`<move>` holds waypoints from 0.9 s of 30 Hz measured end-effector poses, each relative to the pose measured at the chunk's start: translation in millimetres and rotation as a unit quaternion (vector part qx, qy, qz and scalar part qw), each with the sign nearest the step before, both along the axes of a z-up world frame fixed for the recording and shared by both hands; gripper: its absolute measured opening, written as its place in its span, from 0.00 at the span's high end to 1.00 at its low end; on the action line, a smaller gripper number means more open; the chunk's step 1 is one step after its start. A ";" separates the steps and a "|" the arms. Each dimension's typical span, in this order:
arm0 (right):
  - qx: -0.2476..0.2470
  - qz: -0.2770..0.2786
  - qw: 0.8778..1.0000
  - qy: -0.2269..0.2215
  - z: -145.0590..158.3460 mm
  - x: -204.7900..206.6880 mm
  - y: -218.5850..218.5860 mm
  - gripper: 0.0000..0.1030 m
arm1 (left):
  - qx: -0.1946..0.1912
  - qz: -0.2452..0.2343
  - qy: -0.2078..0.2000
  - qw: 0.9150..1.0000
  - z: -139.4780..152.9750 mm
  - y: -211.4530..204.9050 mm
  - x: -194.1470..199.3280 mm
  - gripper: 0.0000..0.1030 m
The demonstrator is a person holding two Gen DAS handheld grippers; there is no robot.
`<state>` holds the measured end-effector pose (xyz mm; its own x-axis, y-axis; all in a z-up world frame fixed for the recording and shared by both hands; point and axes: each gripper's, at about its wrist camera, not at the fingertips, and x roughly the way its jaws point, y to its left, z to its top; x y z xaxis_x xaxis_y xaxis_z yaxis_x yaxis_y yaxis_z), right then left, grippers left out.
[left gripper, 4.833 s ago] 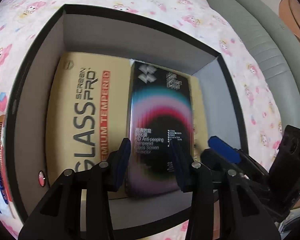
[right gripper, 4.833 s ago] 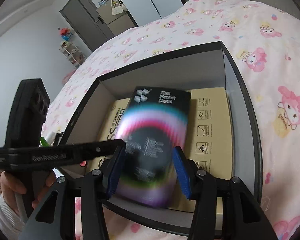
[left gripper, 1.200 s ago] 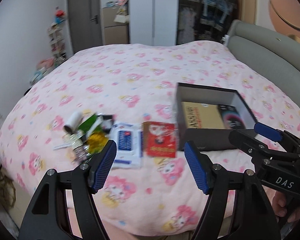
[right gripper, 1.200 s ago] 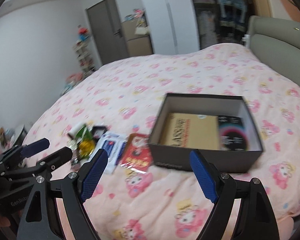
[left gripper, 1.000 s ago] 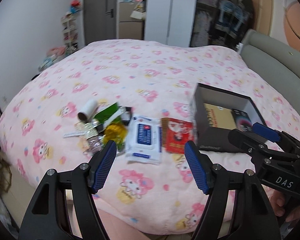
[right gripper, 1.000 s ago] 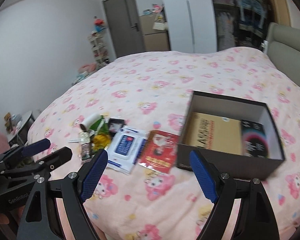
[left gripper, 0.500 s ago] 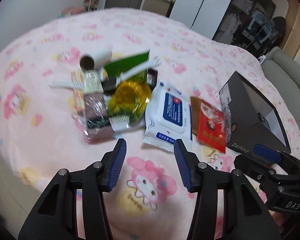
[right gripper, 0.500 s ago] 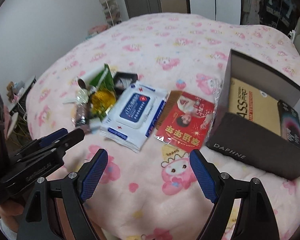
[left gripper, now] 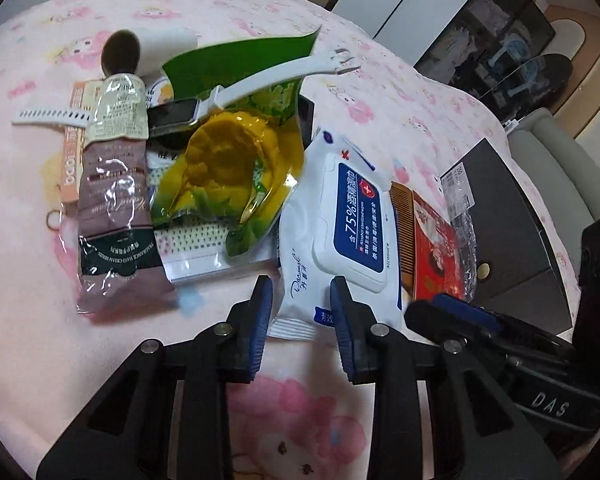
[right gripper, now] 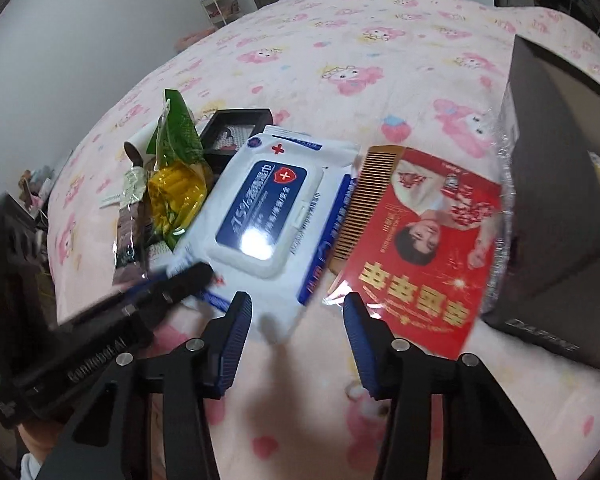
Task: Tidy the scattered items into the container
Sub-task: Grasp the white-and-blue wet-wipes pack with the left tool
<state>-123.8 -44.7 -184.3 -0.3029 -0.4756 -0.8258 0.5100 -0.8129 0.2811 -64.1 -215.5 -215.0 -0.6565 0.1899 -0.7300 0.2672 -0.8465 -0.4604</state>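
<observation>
Left wrist view: my left gripper [left gripper: 300,304] is closing, jaws apart around the near corner of the wet wipes pack [left gripper: 336,216], lower centre. Slick film could slip out or drag the comb [left gripper: 404,232]. The box [left gripper: 508,232], right edge, hides its inside.

Right wrist view: my right gripper [right gripper: 298,328] is closing on nothing, over the blurred wipes corner. It might snag the red packet [right gripper: 428,248].

— Where are the scattered things?
— On the bed, left of the dark box [right gripper: 560,208]: a white wipes pack [left gripper: 340,224] lies flat, a wooden comb [right gripper: 356,204] under the red packet [right gripper: 424,248] beside it.
— Further left?
— A yellow-green pouch [left gripper: 228,168], a hand-cream tube [left gripper: 114,208], a white watch [left gripper: 220,96] – heaped together.
</observation>
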 end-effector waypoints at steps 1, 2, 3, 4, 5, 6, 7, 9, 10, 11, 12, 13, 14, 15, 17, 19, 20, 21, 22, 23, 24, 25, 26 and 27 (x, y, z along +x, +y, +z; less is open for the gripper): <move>-0.005 0.001 1.000 0.001 -1.0 0.0 -1.8 0.57 | 0.003 0.001 0.003 1.000 0.6 -0.8 1.2 0.72; -0.010 0.003 1.000 0.002 -2.0 0.1 -3.6 0.57 | 0.004 0.001 0.004 1.000 0.8 -1.2 1.7 0.72; -0.008 0.004 1.000 0.006 -2.5 0.9 -5.6 0.57 | 0.006 0.002 0.006 1.000 1.0 -1.7 2.1 0.72; -0.007 0.005 1.000 0.007 -4.0 0.8 -7.3 0.57 | 0.008 0.003 0.007 1.000 1.0 -2.3 2.5 0.72; -0.007 0.006 1.000 0.008 -5.7 0.6 -8.9 0.57 | 0.015 0.004 0.008 1.000 0.2 -3.6 2.7 0.72; -0.007 0.002 1.000 0.003 -8.5 -0.3 -9.3 0.57 | 0.022 0.005 0.009 1.000 -0.8 -4.9 2.7 0.72; -0.008 -0.001 1.000 -0.002 -11.4 -1.4 -9.7 0.57 | 0.031 0.005 0.008 0.999 -2.7 -6.3 1.7 0.72; -0.020 -0.001 1.000 -0.014 -17.6 -4.3 -10.3 0.57 | 0.049 0.003 0.008 0.999 -6.4 -9.0 -0.1 0.77; -0.029 -0.001 0.999 -0.018 -19.8 -4.9 -11.2 0.57 | 0.057 0.000 0.009 0.998 -7.5 -9.8 -0.3 0.77; -0.037 -0.001 0.999 -0.021 -21.7 -5.5 -12.0 0.57 | 0.057 0.000 0.012 0.998 -6.7 -10.2 0.9 0.77; -0.041 -0.002 0.999 -0.020 -21.5 -5.1 -11.5 0.57 | 0.053 -0.002 0.018 0.998 -3.4 -8.9 2.7 0.78; -0.047 -0.002 0.999 -0.016 -19.4 -3.3 -10.1 0.57 | 0.046 -0.005 0.024 0.999 0.5 -6.4 4.9 0.79; -0.051 -0.002 0.999 -0.012 -16.7 -1.0 -7.9 0.57 | 0.040 -0.009 0.028 0.999 4.1 -3.5 8.3 0.79; -0.053 -0.004 0.999 -0.011 -14.0 1.6 -5.3 0.58 | 0.036 -0.014 0.031 0.999 7.5 -0.6 11.7 0.79; -0.058 -0.007 0.998 -0.011 -7.3 8.2 3.6 0.58 | 0.034 -0.029 0.029 0.999 10.8 7.9 18.1 0.79; -0.058 -0.009 0.998 -0.009 0.1 16.8 12.6 0.58 | 0.034 -0.049 0.025 0.998 13.6 18.2 24.7 0.79; -0.058 -0.013 0.998 -0.010 2.0 20.7 18.7 0.58 | 0.039 -0.063 0.024 0.997 14.6 23.6 28.7 0.79; -0.059 -0.017 0.998 -0.012 3.8 24.6 24.8 0.58 | 0.045 -0.073 0.022 0.996 15.4 29.6 33.4 0.79; -0.059 -0.021 0.998 -0.013 5.6 28.6 31.1 0.58 | 0.051 -0.081 0.019 0.995 15.2 34.9 37.1 0.79; -0.059 -0.024 0.998 -0.016 6.6 35.1 39.5 0.58 | 0.058 -0.090 0.013 0.994 13.9 41.4 41.4 0.79; -0.058 -0.026 0.998 -0.018 6.9 40.3 46.0 0.58 | 0.064 -0.098 0.007 0.993 12.6 47.7 45.4 0.79; -0.057 -0.027 0.998 -0.020 7.2 45.3 52.6 0.58 | 0.066 -0.108 0.003 0.992 11.3 53.8 47.9 0.79; -0.057 -0.029 0.998 -0.024 7.0 49.6 60.4 0.58 | 0.067 -0.118 -0.002 0.991 10.0 59.8 50.4 0.79; -0.058 -0.030 0.998 -0.027 6.8 53.8 68.1 0.58 | 0.068 -0.128 -0.006 0.989 9.0 65.5 52.5 0.79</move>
<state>-70.0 23.4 -177.5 -0.2904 -0.5506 -0.7826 0.4424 -0.8024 0.4005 -11.6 -150.0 -206.1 -0.5656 0.4463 -0.6935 0.0583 -0.8172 -0.5735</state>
